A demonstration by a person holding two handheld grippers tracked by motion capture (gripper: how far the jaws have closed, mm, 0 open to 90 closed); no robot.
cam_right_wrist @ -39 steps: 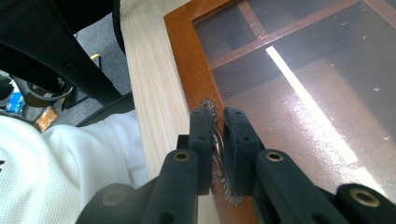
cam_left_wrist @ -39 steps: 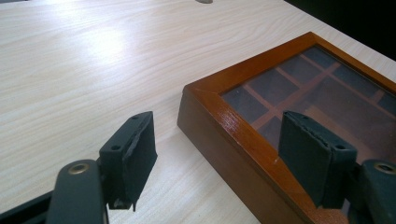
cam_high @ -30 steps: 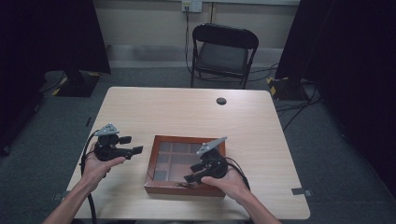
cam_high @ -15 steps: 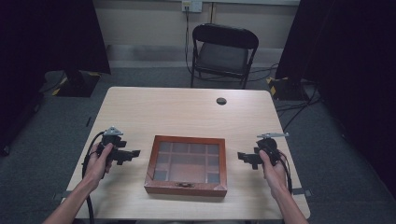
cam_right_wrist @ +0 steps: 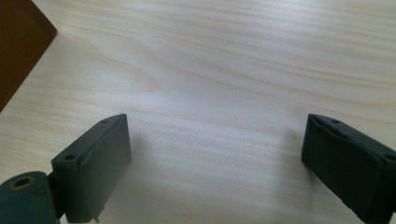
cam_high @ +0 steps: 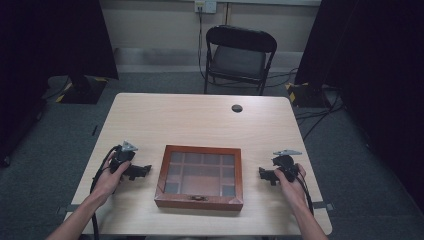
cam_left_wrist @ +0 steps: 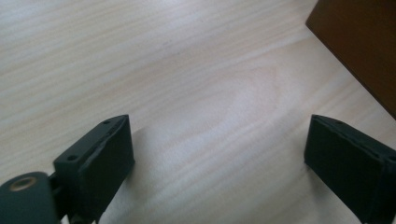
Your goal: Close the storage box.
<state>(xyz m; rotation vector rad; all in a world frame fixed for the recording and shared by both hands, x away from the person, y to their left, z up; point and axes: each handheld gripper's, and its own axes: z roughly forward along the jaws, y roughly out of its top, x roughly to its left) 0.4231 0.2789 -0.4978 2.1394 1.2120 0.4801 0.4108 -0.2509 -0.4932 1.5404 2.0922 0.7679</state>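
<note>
Glass-lidded wooden box [cam_high: 200,176] closed, centre | left gripper [cam_high: 140,171], right gripper [cam_high: 263,174] jaws apart, empty | likely rigid, fragile glass; grip wooden frame.

1. The wooden box [cam_left_wrist: 359,42] is cut off at the left claw view's corner.
2. What lies in its compartments is too dim to tell.
3. The small dark disc [cam_high: 237,108] on the worktop [cam_high: 200,120] is too small to identify.

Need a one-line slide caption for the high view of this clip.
Closed wooden box with glass lid on table; left gripper and right gripper, both open, flank it.
</note>
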